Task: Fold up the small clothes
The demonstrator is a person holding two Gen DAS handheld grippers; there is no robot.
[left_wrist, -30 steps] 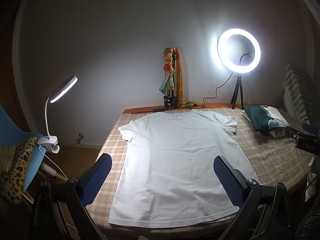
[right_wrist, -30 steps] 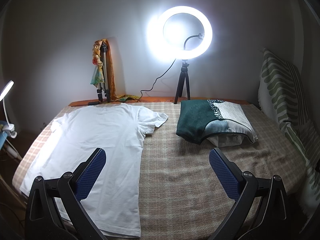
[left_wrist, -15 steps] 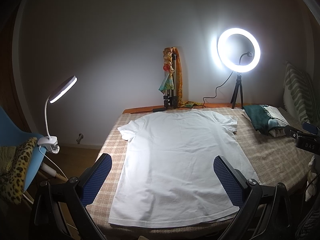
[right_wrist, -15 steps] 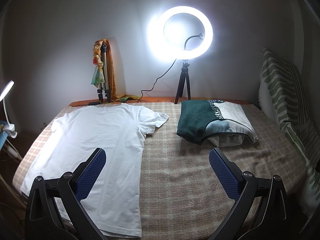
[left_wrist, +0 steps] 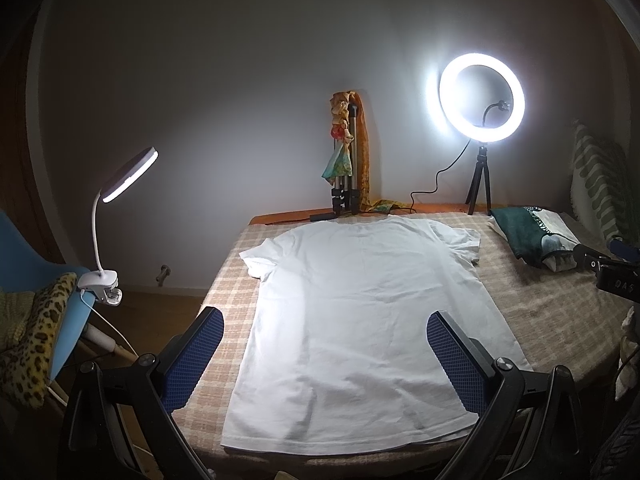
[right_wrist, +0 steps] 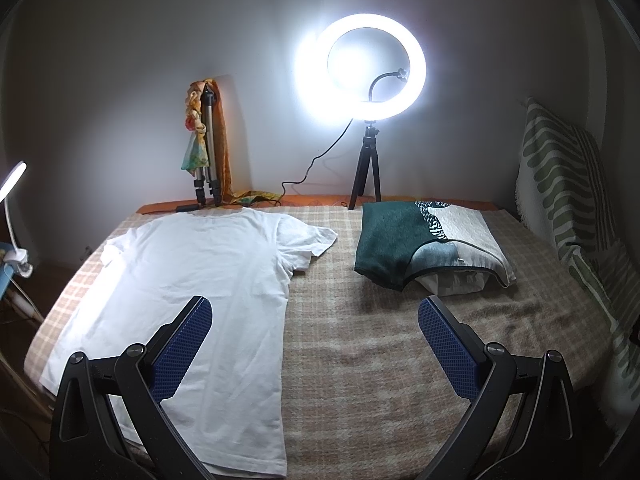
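A white T-shirt lies flat and spread out on the checked beige blanket, hem toward me, collar toward the wall. It also shows in the right wrist view, on the left half of the bed. My left gripper is open and empty, held above the shirt's lower half. My right gripper is open and empty, held above the shirt's right edge and the bare blanket. Part of the right gripper's body shows at the right edge of the left wrist view.
A pile of folded clothes, green and grey on top, sits at the back right. A lit ring light on a tripod and a folded tripod draped with a scarf stand by the wall. A clip lamp and blue chair are left of the bed. A striped cushion leans at the right.
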